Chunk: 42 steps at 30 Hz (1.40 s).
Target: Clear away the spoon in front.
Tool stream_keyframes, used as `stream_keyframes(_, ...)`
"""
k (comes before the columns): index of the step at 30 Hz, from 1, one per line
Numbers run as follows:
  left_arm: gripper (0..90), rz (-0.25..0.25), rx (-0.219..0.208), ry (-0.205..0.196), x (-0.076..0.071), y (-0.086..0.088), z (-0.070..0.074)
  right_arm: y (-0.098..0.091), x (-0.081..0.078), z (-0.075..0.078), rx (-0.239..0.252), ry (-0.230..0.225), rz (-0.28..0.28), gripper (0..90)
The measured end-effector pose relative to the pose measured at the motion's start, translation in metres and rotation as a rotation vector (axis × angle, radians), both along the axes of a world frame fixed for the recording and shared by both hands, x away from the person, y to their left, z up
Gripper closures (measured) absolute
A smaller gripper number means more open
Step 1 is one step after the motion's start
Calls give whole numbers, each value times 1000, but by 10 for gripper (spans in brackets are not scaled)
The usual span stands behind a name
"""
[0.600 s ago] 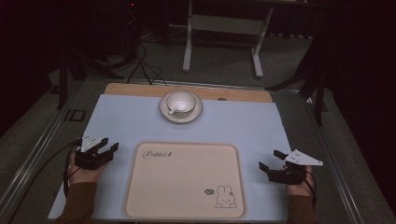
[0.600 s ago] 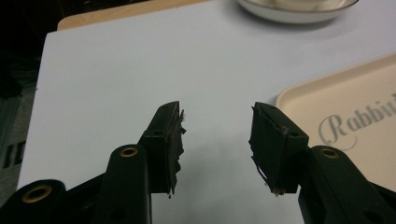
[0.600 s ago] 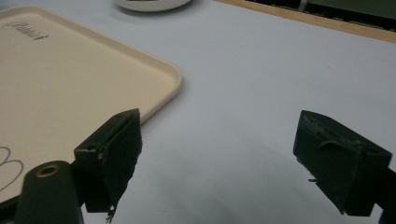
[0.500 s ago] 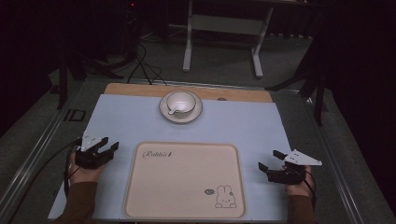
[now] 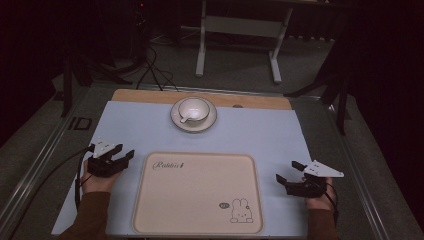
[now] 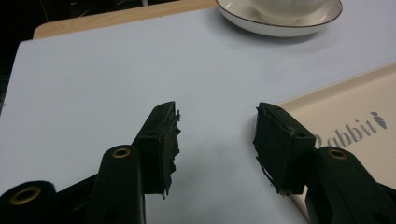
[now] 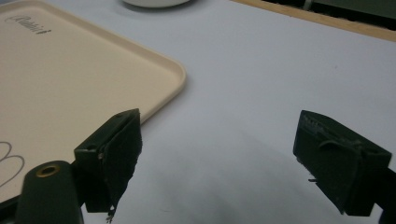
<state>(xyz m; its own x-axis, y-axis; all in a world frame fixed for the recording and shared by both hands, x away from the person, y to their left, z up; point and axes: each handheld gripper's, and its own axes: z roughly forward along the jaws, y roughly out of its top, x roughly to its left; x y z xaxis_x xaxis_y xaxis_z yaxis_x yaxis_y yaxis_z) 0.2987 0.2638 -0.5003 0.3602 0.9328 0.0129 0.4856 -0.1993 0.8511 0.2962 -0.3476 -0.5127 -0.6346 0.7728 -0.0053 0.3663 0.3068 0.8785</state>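
Tray (image 5: 197, 192): cream, rounded corners, lies flat on the pale blue mat (image 5: 260, 135) at the near middle of the table; holds nothing; printed "Rabbit" lettering at its far left corner and a small rabbit drawing at its near right corner.
Cup (image 5: 194, 108): white, sits on the saucer at the far middle of the mat, well apart from the tray; a white spoon (image 5: 185, 119) rests against its near side; what the cup holds cannot be told.
Saucer (image 5: 209, 120): white with a dark rim line, carries the cup and spoon; its near rim appears at the top of the left gripper view (image 6: 280, 29).
Left gripper (image 5: 120, 159): just beside the tray's left edge, low over the mat; jaws spread apart, bare mat between them, grasping nothing.
Right gripper (image 5: 290, 172): near the tray's right edge, low over the mat; jaws released wide, nothing between them.
Tray in gripper views: far left corner beside the left gripper's jaw (image 6: 355, 112); a rounded corner near the right gripper's jaw (image 7: 93, 70).
Wooden board (image 5: 150, 95): shows along the mat's far edge.
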Motion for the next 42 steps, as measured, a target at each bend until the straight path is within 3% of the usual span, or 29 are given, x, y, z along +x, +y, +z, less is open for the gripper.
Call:
stream_keyframes(6, 499, -31, 28, -21, 3, -8, 11, -1, -1, 1, 17, -5, -4, 153)
stream_keyframes(13, 506, -46, 13, -38, 10, -15, 25, 0, -1, 0, 20, -5, -9, 152)
stream_keyframes(25, 505, -94, 29, -69, 32, -42, 53, 0, -1, 0, 16, -1, -5, 153)
stream_keyframes(42, 510, -129, 39, -57, 56, -71, 59, 0, 0, -1, 14, 3, -6, 153)
